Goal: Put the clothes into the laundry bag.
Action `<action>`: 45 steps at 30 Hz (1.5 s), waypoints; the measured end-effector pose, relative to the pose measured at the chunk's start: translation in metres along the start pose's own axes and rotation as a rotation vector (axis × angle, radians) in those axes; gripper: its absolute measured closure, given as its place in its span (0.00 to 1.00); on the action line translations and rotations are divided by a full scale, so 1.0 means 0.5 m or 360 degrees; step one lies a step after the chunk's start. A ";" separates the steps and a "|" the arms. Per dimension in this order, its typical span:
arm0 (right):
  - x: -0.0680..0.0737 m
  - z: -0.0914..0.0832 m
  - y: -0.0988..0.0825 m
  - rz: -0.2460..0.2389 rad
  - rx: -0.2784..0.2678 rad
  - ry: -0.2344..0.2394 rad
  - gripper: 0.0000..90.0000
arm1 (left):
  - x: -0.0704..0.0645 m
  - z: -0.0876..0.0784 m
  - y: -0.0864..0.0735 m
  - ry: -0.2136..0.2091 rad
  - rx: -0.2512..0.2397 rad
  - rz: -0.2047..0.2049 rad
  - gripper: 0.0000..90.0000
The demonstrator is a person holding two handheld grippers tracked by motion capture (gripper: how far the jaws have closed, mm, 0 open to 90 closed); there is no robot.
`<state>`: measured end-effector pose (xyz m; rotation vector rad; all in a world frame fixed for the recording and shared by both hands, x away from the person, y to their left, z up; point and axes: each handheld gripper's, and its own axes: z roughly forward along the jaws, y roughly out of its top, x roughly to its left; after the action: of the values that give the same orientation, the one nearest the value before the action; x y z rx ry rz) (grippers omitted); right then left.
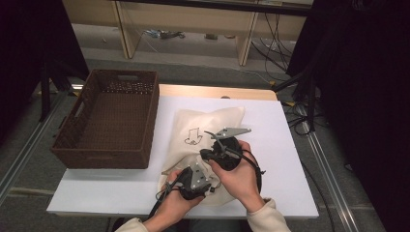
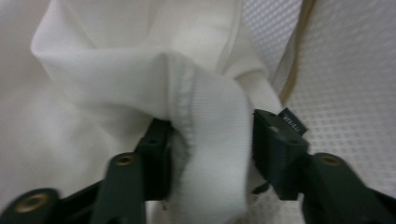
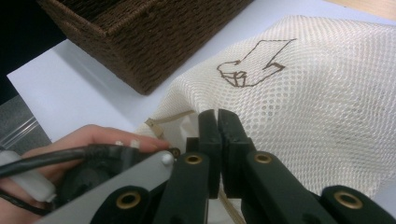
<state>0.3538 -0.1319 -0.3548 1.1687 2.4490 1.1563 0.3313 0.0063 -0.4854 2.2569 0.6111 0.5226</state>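
Extracting a garment from a mesh laundry bag

One cream mesh laundry bag [image 1: 203, 126] with a printed sock emblem [image 3: 252, 65] lies on the white table [image 1: 96, 188], just beside one empty brown wicker basket [image 1: 109, 121]. The right gripper [image 3: 218, 122] is clamped on the bag's mouth edge, probably to anchor it. The left gripper [image 2: 210, 140] has one folded white knit garment [image 2: 205, 116] between its jaws, pads pressing both sides, judged ready for withdrawal. Two grippers, two hands.
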 end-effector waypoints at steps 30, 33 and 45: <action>-0.026 -0.001 -0.001 0.0046 -0.0031 -0.0032 1.00 | 0.083 0.003 0.066 0.0209 -0.0329 -0.0245 0.93; -0.028 0.002 -0.002 0.0082 -0.0011 -0.0044 1.00 | 0.089 0.017 0.068 0.0228 -0.0314 -0.0241 0.93; -0.044 0.014 -0.007 0.0094 0.0016 -0.0056 1.00 | 0.108 0.060 0.083 0.0282 -0.0327 -0.0323 0.93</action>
<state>0.3697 -0.1451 -0.3651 1.2610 2.4125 1.1308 0.4017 -0.0055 -0.4645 1.9441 0.8268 0.6559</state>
